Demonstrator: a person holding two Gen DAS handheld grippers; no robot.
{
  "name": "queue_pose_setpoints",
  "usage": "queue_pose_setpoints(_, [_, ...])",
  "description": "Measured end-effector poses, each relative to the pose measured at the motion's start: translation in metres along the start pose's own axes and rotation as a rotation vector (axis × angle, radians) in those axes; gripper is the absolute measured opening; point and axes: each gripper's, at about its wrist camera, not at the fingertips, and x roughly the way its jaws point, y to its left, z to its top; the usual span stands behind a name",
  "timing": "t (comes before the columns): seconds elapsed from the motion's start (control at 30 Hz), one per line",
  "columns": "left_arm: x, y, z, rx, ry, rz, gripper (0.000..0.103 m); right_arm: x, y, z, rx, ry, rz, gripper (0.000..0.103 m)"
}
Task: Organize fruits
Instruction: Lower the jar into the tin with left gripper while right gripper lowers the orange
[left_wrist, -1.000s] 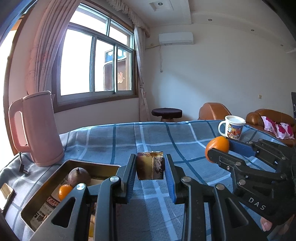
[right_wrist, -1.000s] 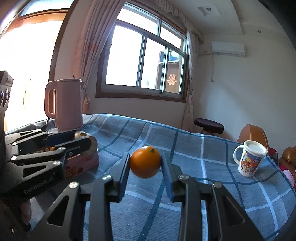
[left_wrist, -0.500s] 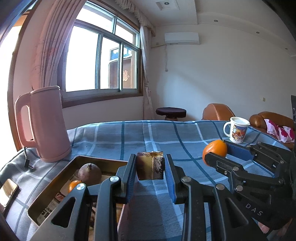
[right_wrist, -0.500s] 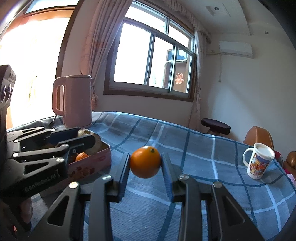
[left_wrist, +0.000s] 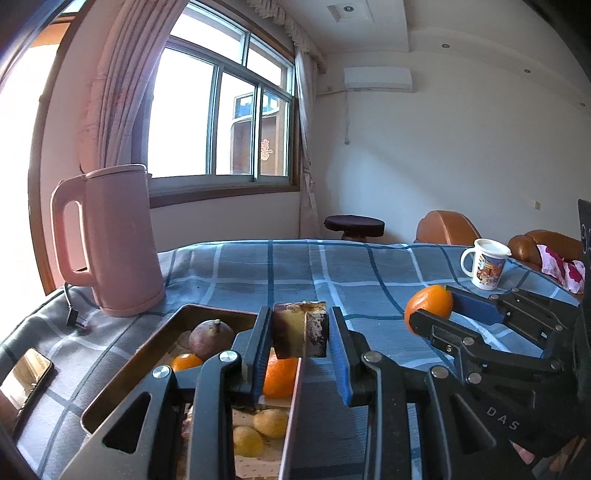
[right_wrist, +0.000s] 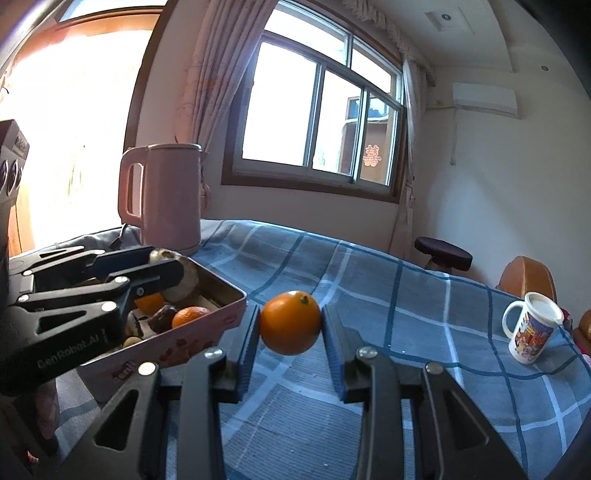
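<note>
Both grippers neared tin (left_wrist: 122, 373) (kettle (left_wrist: 110, 240) behind); fingers grasping orange (right_wrist: 290, 322), brown chunk (left_wrist: 300, 329).

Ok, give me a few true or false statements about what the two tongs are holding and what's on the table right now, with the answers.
1. The right tongs grip an orange. True.
2. The left tongs are empty. False: they are shut on a brownish chunk.
3. The pink kettle lies on its side. False: it stands upright on the checked cloth.
4. The tin already holds several fruits. True.
5. The mug sits inside the tin. False: it stands apart on the cloth, far from the tin.
</note>
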Motion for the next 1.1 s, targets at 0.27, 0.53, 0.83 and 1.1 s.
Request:
queue_pose_setpoints(0.27, [-0.005, 0.015, 0.001, -0.016, -0.004, 0.026, 0.032, 0.005, 0.013, 0.005, -0.019, -0.004, 0.023, 0.037])
queue_pose_setpoints(0.53, [-0.010, 0.028, 0.002, -0.028, -0.005, 0.053, 0.032, 0.010, 0.024, 0.011, -0.029, -0.005, 0.054, 0.037])
queue_pose_setpoints(0.83, [-0.014, 0.040, 0.004, -0.037, -0.003, 0.076, 0.032, 0.014, 0.039, 0.020, -0.054, -0.009, 0.082, 0.037])
queue_pose_setpoints(1.1, [-0.016, 0.057, 0.002, -0.056, 0.004, 0.109, 0.032, 0.019, 0.058, 0.033, -0.091, -0.017, 0.110, 0.037])
